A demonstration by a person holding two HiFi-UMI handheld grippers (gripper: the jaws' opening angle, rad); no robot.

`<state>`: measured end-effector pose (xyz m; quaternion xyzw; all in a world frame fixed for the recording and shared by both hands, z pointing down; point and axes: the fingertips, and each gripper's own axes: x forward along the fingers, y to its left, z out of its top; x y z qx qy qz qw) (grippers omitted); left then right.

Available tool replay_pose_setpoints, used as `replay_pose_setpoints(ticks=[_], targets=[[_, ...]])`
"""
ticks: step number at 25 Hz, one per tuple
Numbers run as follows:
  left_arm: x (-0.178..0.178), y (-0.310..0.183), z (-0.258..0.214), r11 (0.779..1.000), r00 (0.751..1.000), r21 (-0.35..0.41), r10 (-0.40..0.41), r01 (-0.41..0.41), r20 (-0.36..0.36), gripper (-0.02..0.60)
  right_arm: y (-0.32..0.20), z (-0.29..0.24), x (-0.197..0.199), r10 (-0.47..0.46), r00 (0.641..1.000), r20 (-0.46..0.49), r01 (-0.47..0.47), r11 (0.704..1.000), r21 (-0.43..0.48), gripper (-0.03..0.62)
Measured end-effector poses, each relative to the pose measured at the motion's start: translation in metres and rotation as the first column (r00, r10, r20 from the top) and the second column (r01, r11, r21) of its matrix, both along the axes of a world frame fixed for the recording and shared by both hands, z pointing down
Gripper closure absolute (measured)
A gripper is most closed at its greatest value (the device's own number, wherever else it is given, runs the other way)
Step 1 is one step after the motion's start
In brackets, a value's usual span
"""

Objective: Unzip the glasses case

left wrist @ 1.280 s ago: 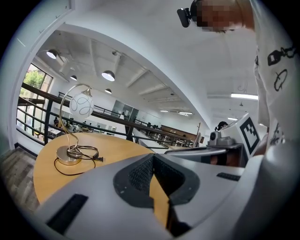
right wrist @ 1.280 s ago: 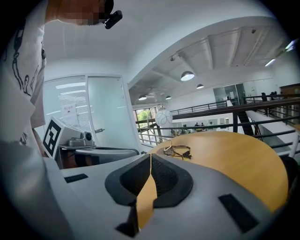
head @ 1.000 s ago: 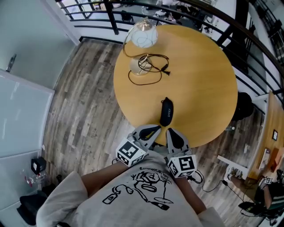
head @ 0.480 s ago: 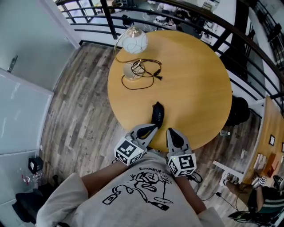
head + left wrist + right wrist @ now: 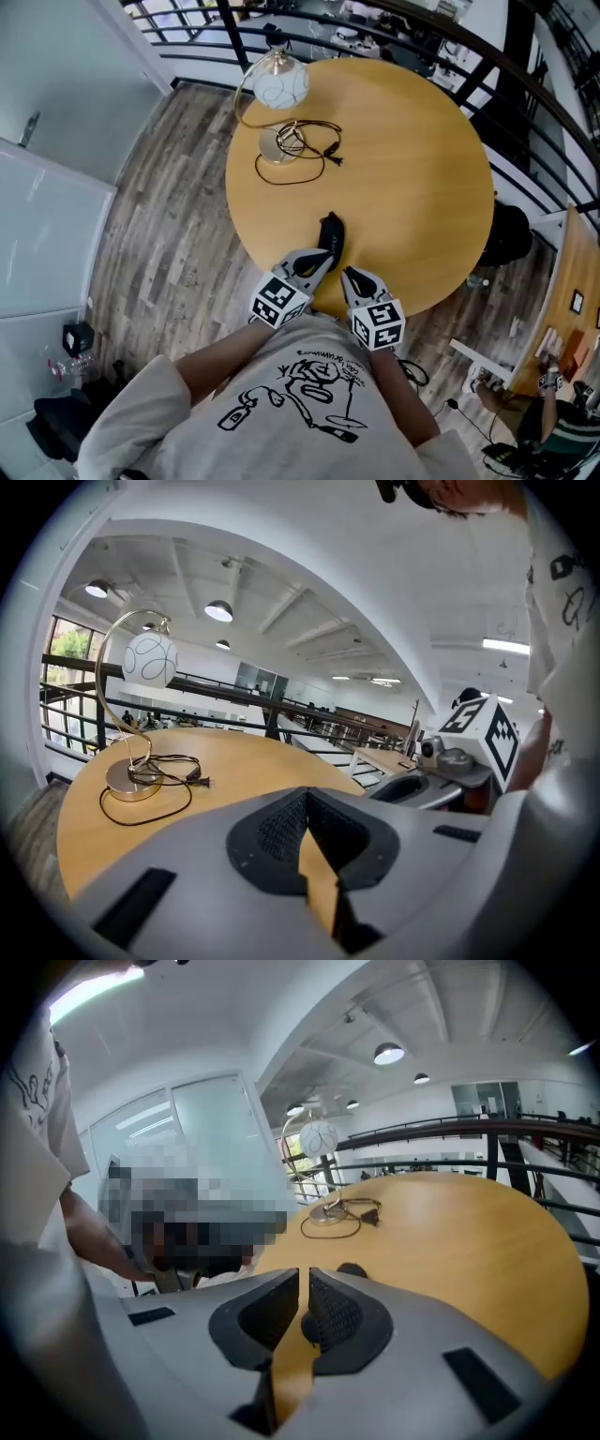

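Note:
A black zipped glasses case lies on the round wooden table, close to its near edge. My left gripper is shut and empty, its tip right at the case's near end; whether it touches the case I cannot tell. In the left gripper view the shut jaws hide the case. My right gripper is shut and empty, just behind and right of the case. In the right gripper view the case shows as a dark bump just past the jaw tips.
A desk lamp with a white globe, a gold base and a coiled black cord stands at the table's far left. Black railings run behind the table. Wood plank floor lies to the left.
Both grippers have come forward and down toward the near end of the case. The left tip now reaches the case. Both have stayed shut.

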<state>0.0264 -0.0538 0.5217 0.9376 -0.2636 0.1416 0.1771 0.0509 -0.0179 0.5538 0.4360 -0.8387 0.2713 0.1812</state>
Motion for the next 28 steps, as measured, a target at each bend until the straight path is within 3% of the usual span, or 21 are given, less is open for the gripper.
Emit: replay_pose_setpoints(ticks=[5,8,12,20,28], targets=[[0.005,-0.008,0.047,0.997,0.991,-0.018,0.076,-0.074,0.109,0.575,0.006,0.055,-0.003,-0.03,0.997,-0.067,0.021,0.992,-0.124,0.563],[0.013,-0.014,0.079,0.991,0.978,-0.033,0.13,-0.126,0.161,0.575,0.012,0.087,-0.007,-0.055,0.994,-0.097,0.035,0.978,-0.203,0.499],[0.026,-0.023,0.104,0.984,0.964,-0.051,0.179,-0.172,0.199,0.575,0.018,0.122,-0.013,-0.065,0.992,-0.11,0.031,0.958,-0.285,0.461],[0.022,-0.017,0.158,0.976,0.925,-0.057,0.219,-0.211,0.311,0.575,0.02,0.164,-0.031,-0.092,0.986,-0.138,0.037,0.933,-0.358,0.45],[0.023,-0.012,0.166,0.966,0.907,-0.067,0.258,-0.25,0.334,0.575,0.015,0.182,-0.033,-0.09,0.978,-0.188,0.013,0.926,-0.377,0.45]])
